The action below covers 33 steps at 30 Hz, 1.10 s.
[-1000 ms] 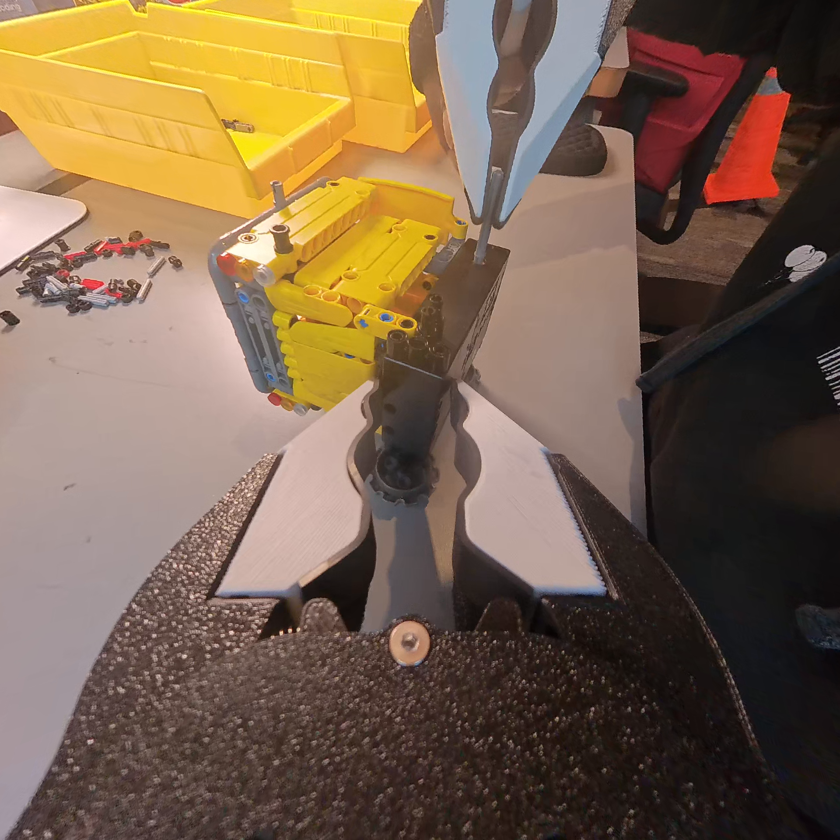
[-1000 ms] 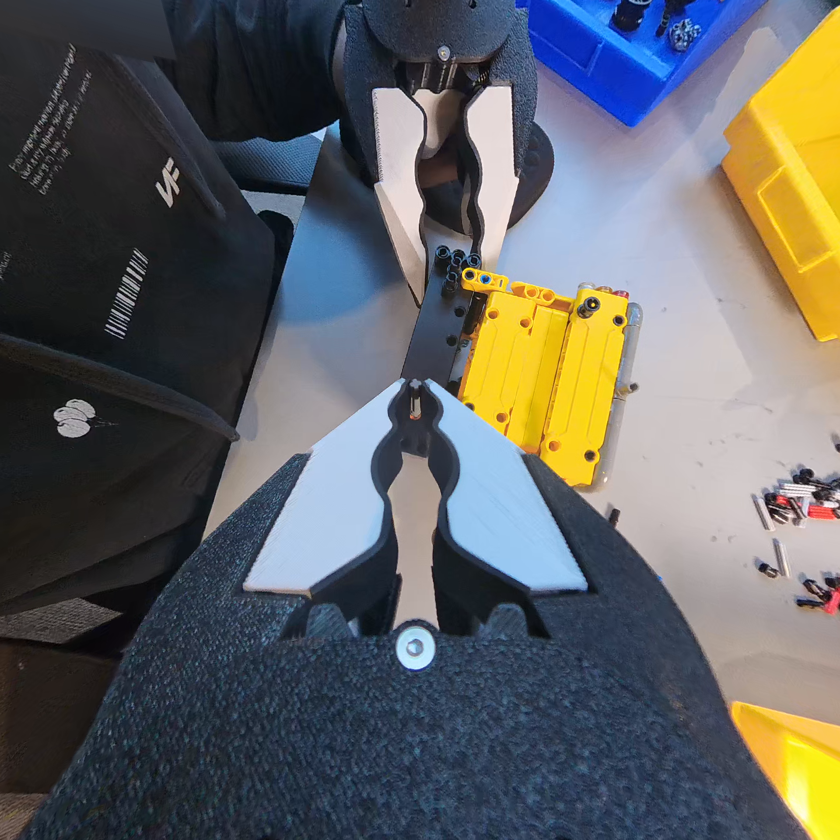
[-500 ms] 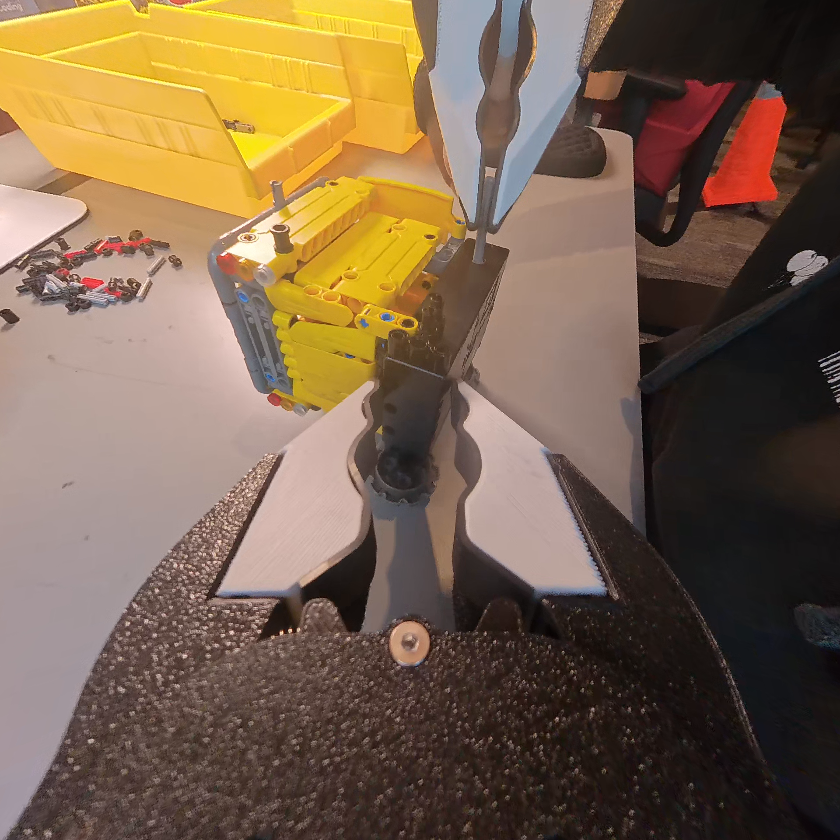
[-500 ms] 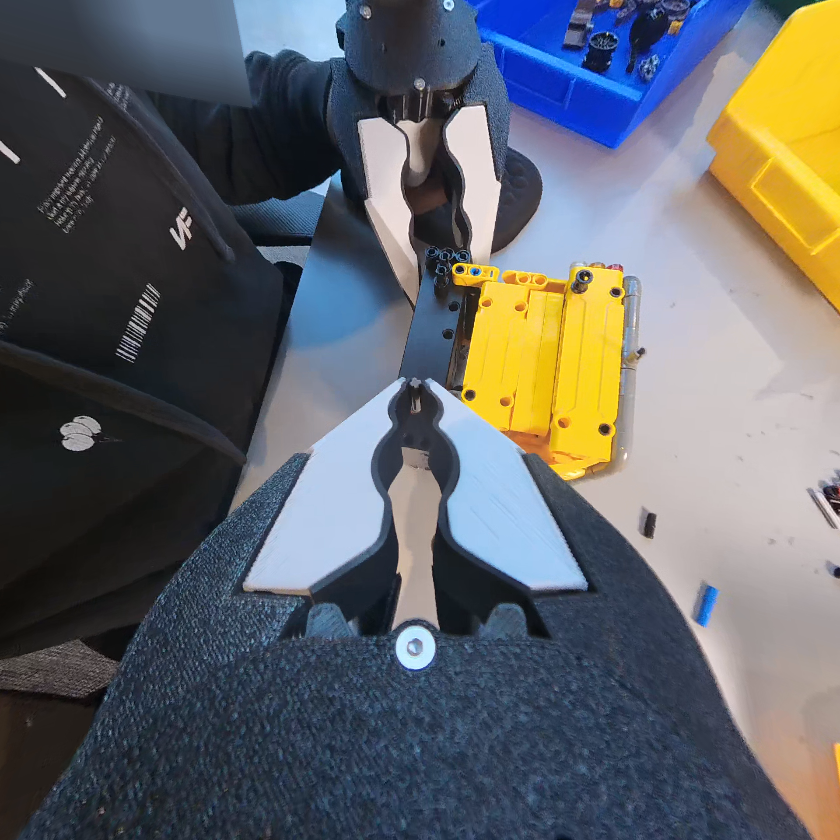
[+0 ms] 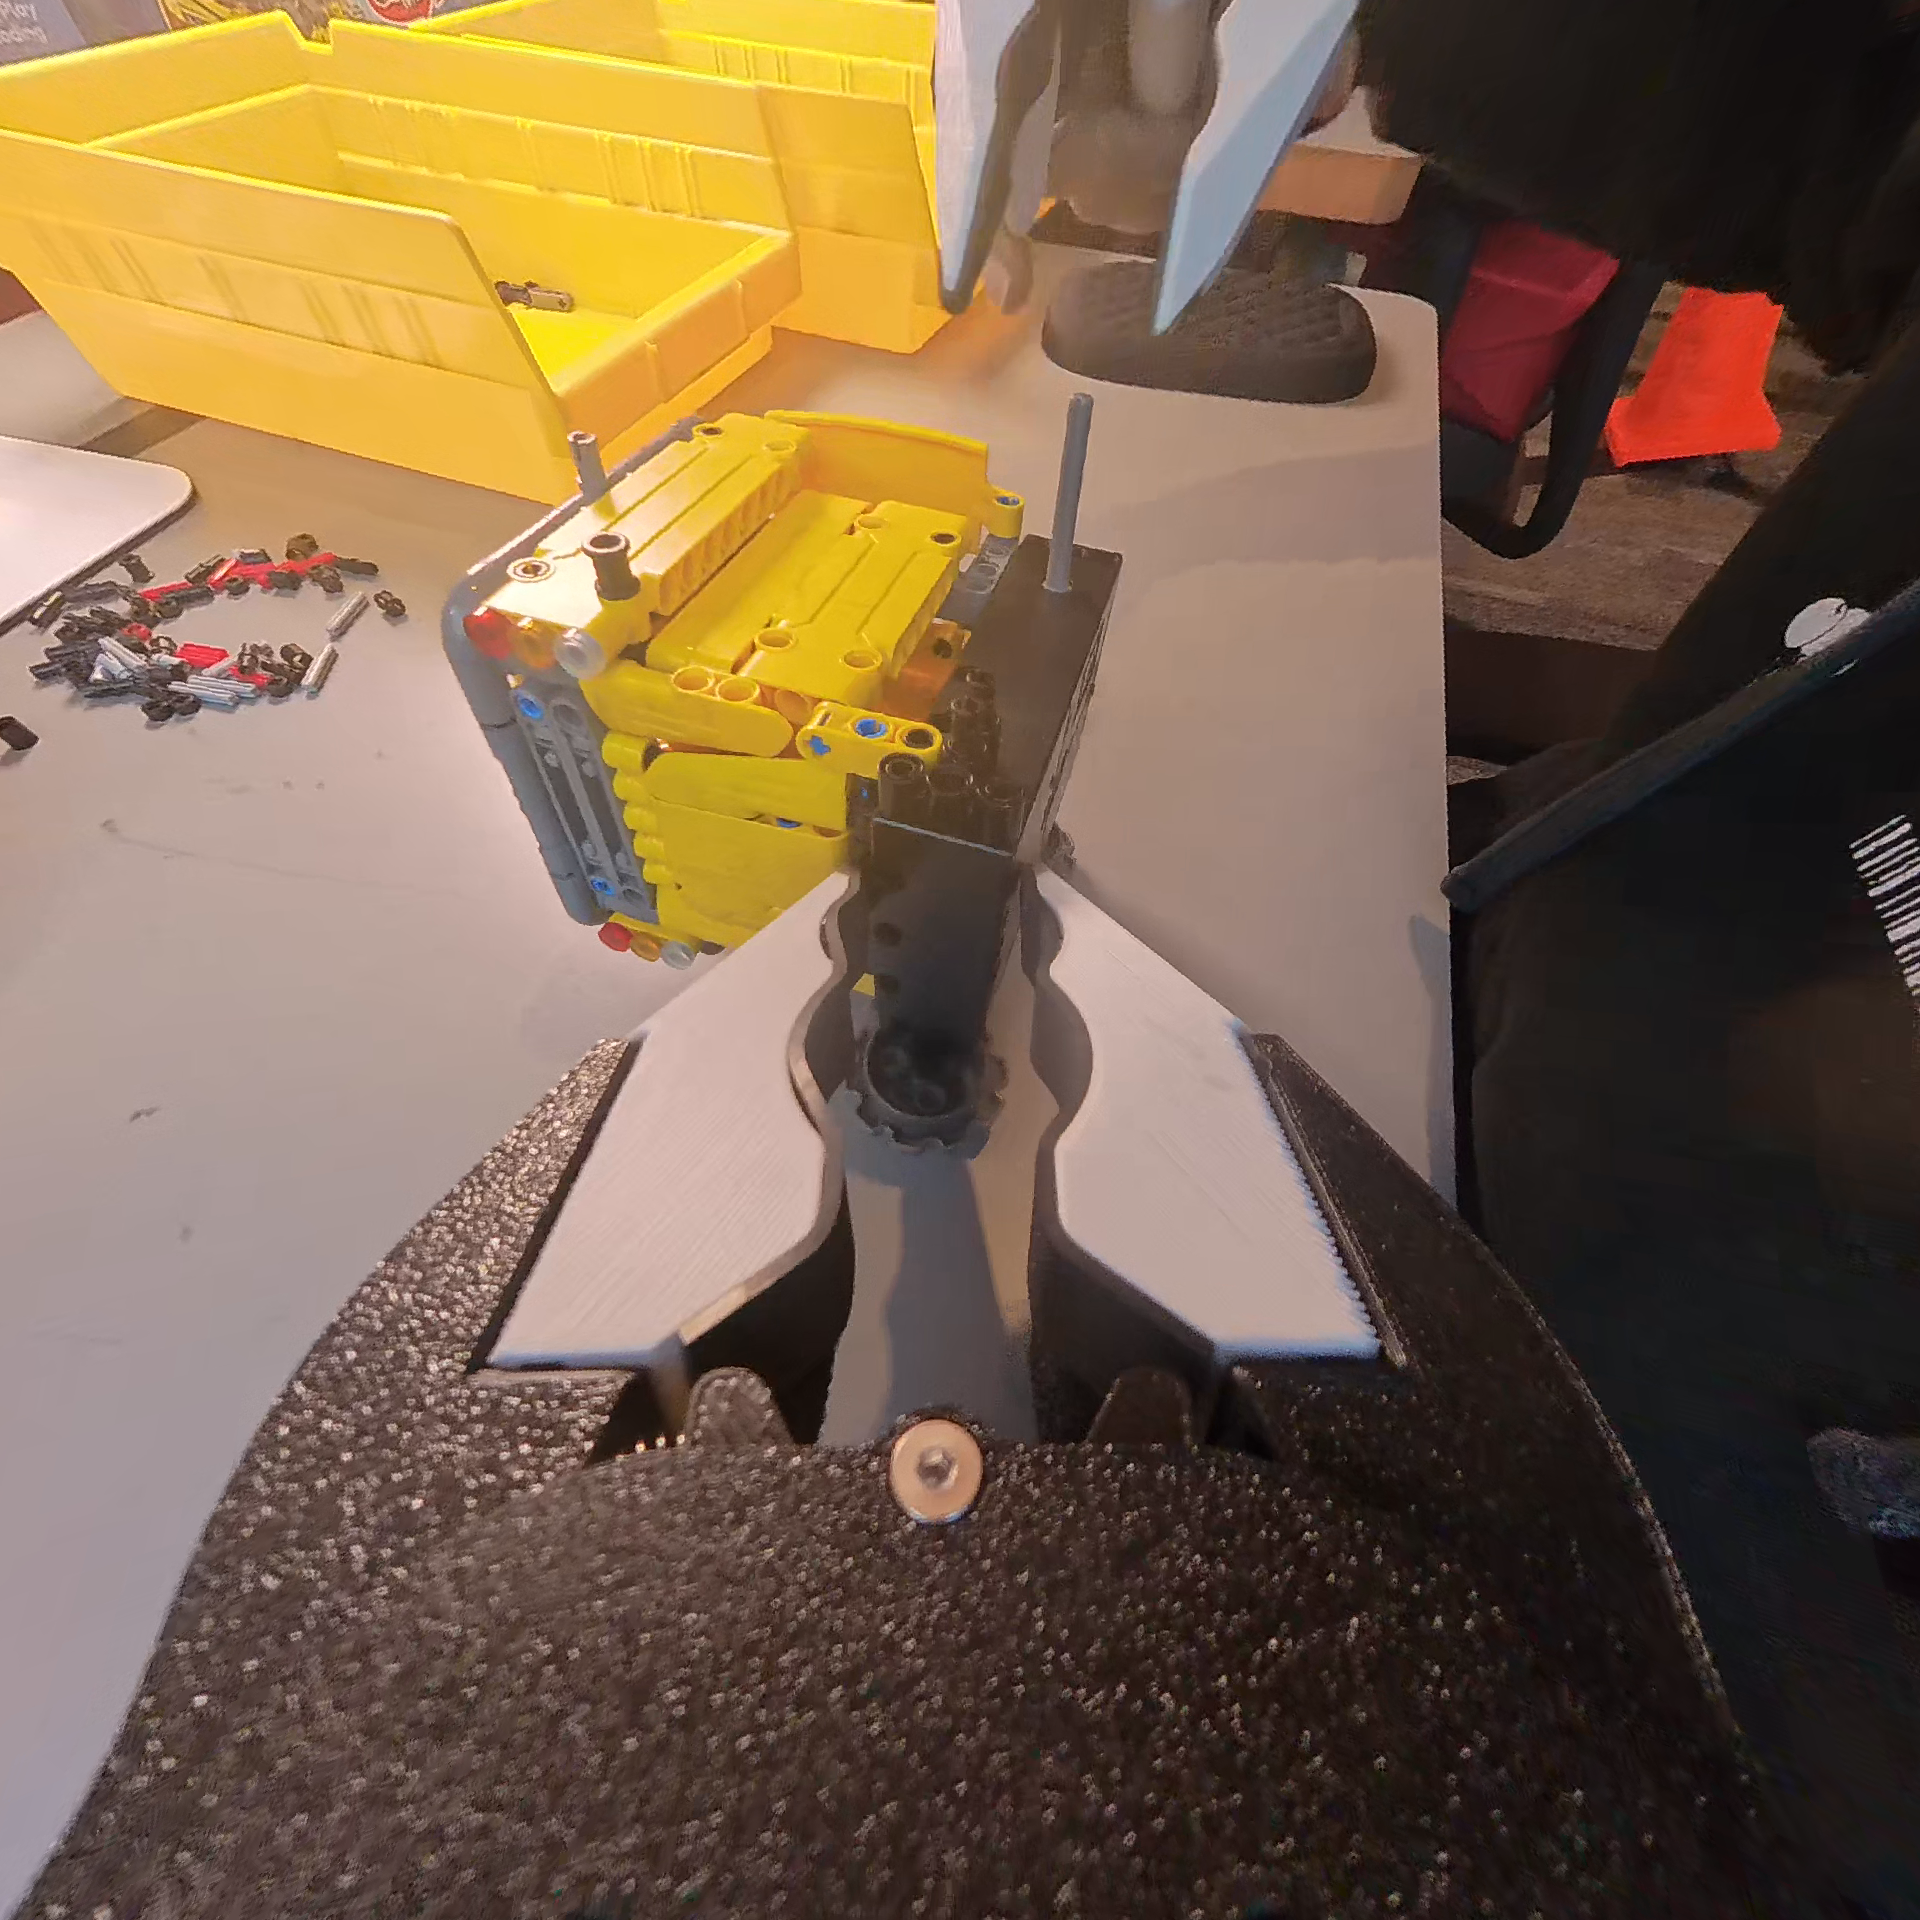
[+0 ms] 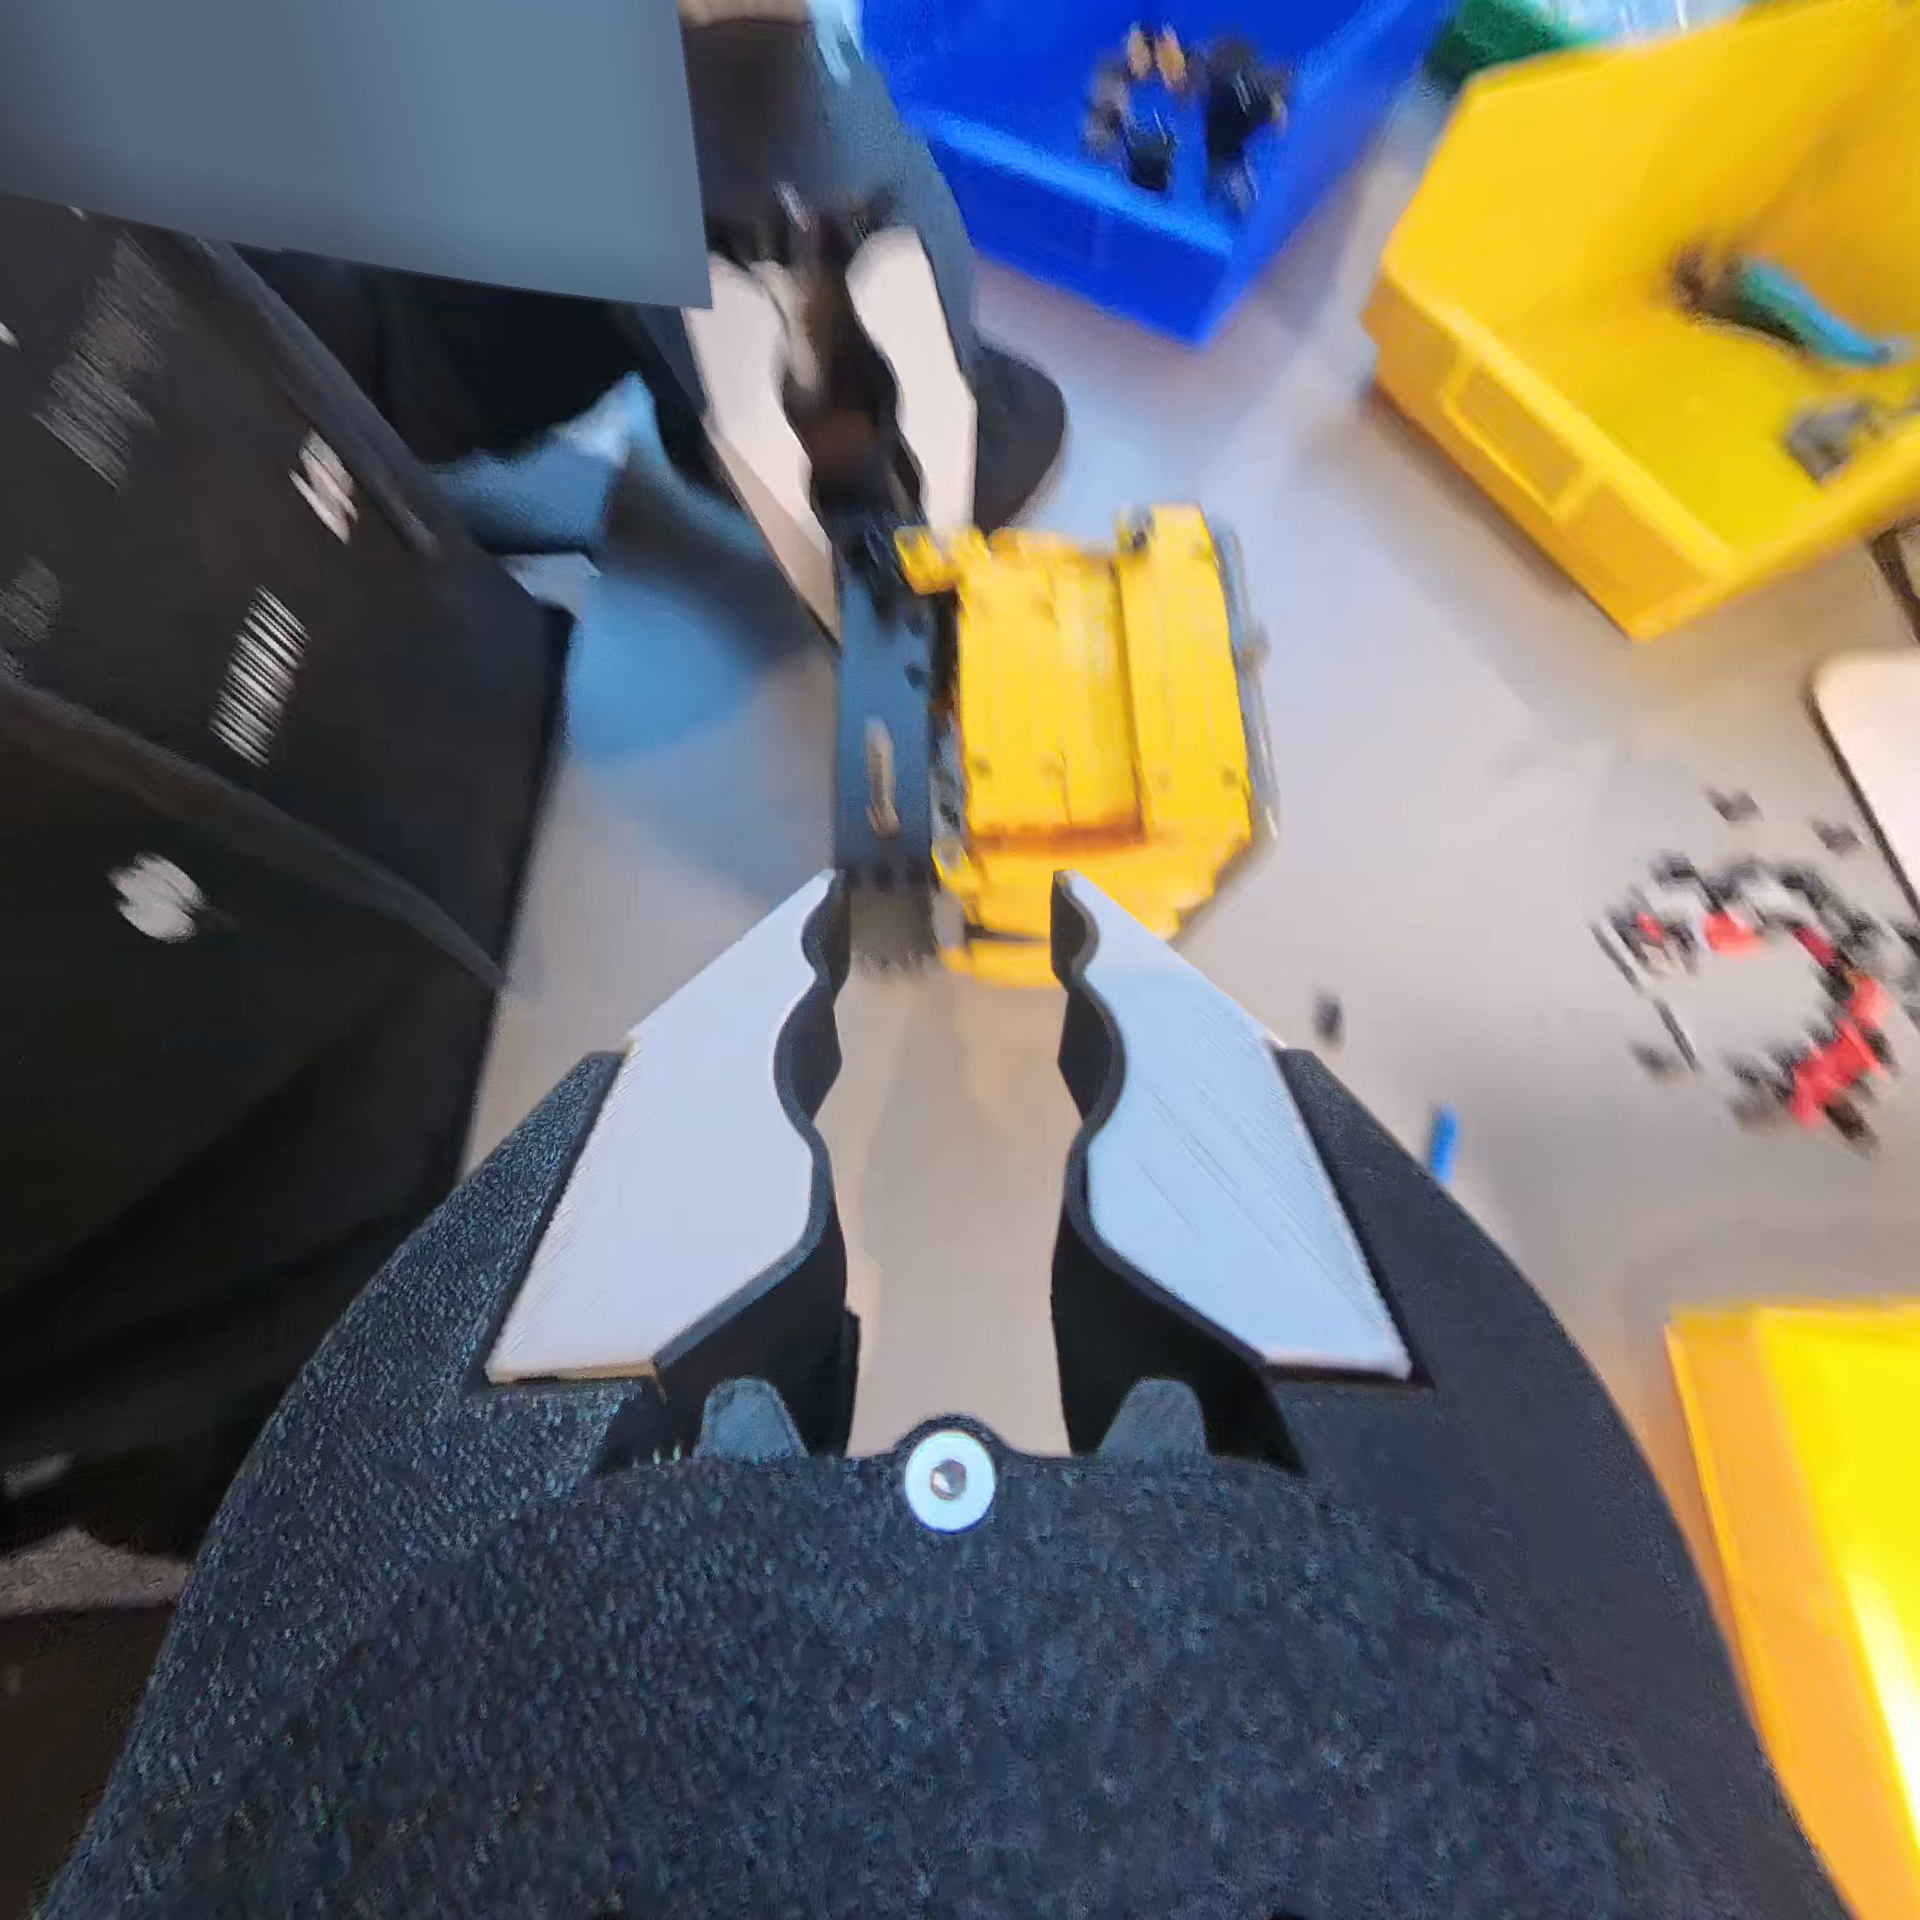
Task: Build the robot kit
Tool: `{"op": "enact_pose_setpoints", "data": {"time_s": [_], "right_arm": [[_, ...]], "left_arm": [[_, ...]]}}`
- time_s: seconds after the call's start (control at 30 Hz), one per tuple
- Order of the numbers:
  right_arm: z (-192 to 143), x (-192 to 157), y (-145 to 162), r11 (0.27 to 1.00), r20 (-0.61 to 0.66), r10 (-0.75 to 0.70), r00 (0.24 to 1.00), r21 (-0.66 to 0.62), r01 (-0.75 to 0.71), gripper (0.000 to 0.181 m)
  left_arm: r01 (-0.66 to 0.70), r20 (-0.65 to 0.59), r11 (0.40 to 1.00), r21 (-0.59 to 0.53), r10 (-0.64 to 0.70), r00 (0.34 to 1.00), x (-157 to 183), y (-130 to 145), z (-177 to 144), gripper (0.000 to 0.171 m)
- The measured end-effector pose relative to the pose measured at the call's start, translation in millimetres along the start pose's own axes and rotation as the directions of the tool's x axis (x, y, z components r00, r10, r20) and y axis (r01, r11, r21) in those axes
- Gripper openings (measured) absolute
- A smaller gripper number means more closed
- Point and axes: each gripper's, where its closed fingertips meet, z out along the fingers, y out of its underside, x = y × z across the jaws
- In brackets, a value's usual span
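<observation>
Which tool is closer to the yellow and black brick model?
Left. The left tool is shut on the black end of the brick model. The right tool is open and hangs above and beyond it, apart from the gray rod standing in the model.

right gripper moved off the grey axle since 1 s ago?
Yes. The right gripper has opened and risen away from the grey axle, which stands free in the black block; it hangs up by the yellow bins.

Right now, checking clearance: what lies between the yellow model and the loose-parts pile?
Bare grey table between yellow model and loose-parts pile, in the left wrist view.
</observation>
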Motion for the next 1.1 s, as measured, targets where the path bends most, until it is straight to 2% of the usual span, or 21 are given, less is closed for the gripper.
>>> {"op": "enact_pose_setpoints", "data": {"time_s": [0.13,0.2,0.3,0.4,0.5,0.73,0.83,1.0,1.1], "right_arm": [[-18,29,94,0.962,-0.152,0.018,0.988,-0.267,-0.059,0.039],[-19,38,126,0.945,-0.184,0.074,0.98,-0.302,-0.129,0.039],[-11,50,146,0.937,-0.219,0.124,0.968,-0.294,-0.187,0.039],[-2,57,149,0.942,-0.211,0.143,0.967,-0.271,-0.199,0.039],[4,55,152,0.94,-0.17,0.154,0.973,-0.279,-0.197,0.023],[4,49,145,0.952,-0.148,0.157,0.976,-0.242,-0.19,0.023],[-1,48,127,0.968,-0.161,0.134,0.978,-0.191,-0.164,0.023],[-16,39,87,0.991,-0.165,0.088,0.982,-0.09,-0.104,0.023],[-19,22,57,0.997,-0.113,0.074,0.991,-0.002,-0.074,0.023]], "left_arm": [[-0.006,-0.01,1.0,0.01,0.006,1.0,5,-2,0,0.026],[-0.007,-0.008,1.0,0.009,0.007,1.0,5,-2,1,0.026],[-0.005,-0.001,1.0,0.002,0.005,1.0,3,-2,1,0.025],[0.005,0.007,1.0,-0.004,-0.005,1.0,2,-1,1,0.027],[0.008,0.022,1.0,-0.011,-0.007,1.0,1,0,-1,0.027],[0.02,0.019,1.0,0.016,-0.02,1.0,1,-4,-5,0.025],[-0.013,0.01,1.0,0.005,0.013,1.0,1,-6,-12,0.026],[-0.021,0.021,0.995,0.1,0.019,1.0,-9,-31,-37,0.026],[0.009,0.022,0.994,0.113,-0.012,1.0,-18,-38,-39,0.04]]}}
